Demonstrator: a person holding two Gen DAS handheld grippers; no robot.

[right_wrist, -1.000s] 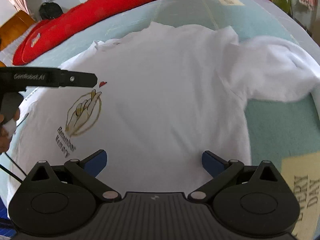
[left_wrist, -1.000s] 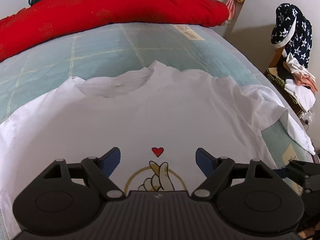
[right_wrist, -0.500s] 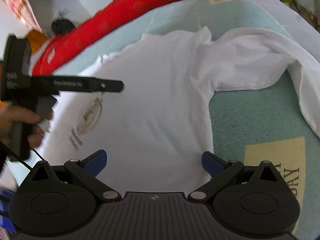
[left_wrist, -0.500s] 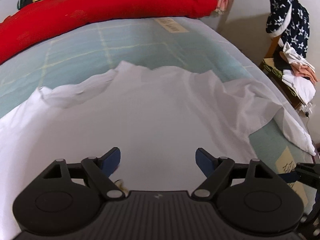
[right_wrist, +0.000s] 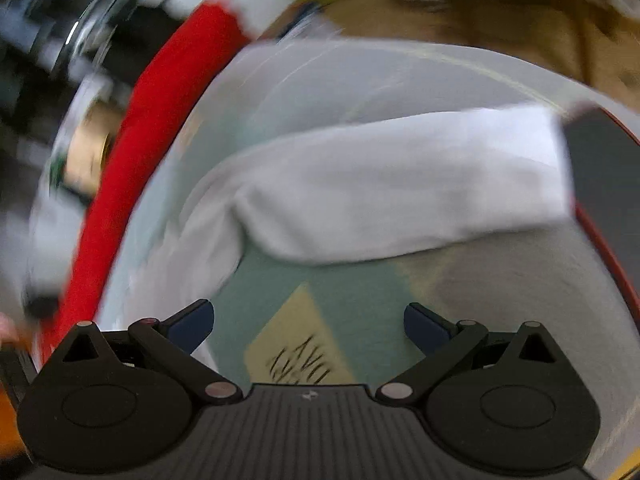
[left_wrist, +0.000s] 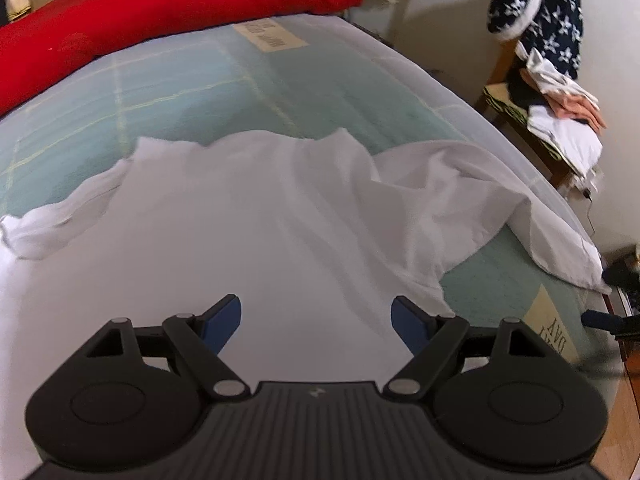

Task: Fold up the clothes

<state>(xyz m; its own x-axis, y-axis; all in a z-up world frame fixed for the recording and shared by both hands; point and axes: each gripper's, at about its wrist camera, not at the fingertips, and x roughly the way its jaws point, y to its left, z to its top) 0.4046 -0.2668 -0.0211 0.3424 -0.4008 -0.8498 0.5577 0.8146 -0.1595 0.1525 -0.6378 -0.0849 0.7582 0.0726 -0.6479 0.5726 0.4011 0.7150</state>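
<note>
A white T-shirt (left_wrist: 248, 232) lies spread on the bed, its collar toward the far side and one sleeve (left_wrist: 460, 208) rumpled out to the right. My left gripper (left_wrist: 316, 320) is open and empty, just above the shirt's body. My right gripper (right_wrist: 308, 322) is open and empty, above the bedsheet near a cream label patch (right_wrist: 298, 356), with the shirt's sleeve (right_wrist: 400, 192) lying ahead of it. The right wrist view is heavily motion-blurred.
A long red bolster (left_wrist: 160, 16) lies along the far edge of the teal checked bed (left_wrist: 240, 92). A chair (left_wrist: 548, 120) piled with clothes stands off the right side. The bed's right edge is close to the sleeve.
Both grippers have swung right. The printed heart design has left the left view. The right view turned from the shirt body to the sleeve and sheet, and blurred.
</note>
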